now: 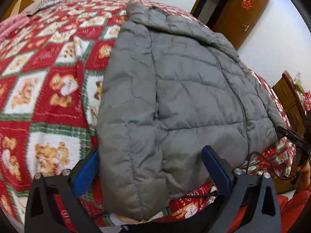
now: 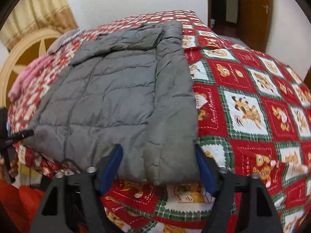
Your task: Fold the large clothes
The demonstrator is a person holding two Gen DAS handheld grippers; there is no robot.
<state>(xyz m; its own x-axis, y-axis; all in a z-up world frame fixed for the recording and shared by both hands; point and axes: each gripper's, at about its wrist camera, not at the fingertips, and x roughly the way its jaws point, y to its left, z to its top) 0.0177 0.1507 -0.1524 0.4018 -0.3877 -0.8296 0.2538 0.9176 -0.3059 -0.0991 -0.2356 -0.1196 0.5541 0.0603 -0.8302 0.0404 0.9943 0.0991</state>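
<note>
A grey quilted puffer jacket (image 1: pixel 175 89) lies flat on the bed, sides folded in, collar at the far end. My left gripper (image 1: pixel 153 165) is open, its blue pads astride the jacket's near left hem corner. In the right wrist view the jacket (image 2: pixel 120 97) fills the middle. My right gripper (image 2: pixel 159 161) is open, its blue pads astride the near right hem corner. Neither gripper is closed on the fabric. The other gripper shows at the right edge of the left wrist view (image 1: pixel 295 137) and at the left edge of the right wrist view (image 2: pixel 17 136).
The bed carries a red, white and green bear-print blanket (image 1: pixel 44 81), also in the right wrist view (image 2: pixel 252 106). Pink and grey cloth (image 2: pixel 29 75) lies at the headboard end. A brown door (image 1: pixel 239 13) and a wooden cabinet (image 1: pixel 289 101) stand beyond the bed.
</note>
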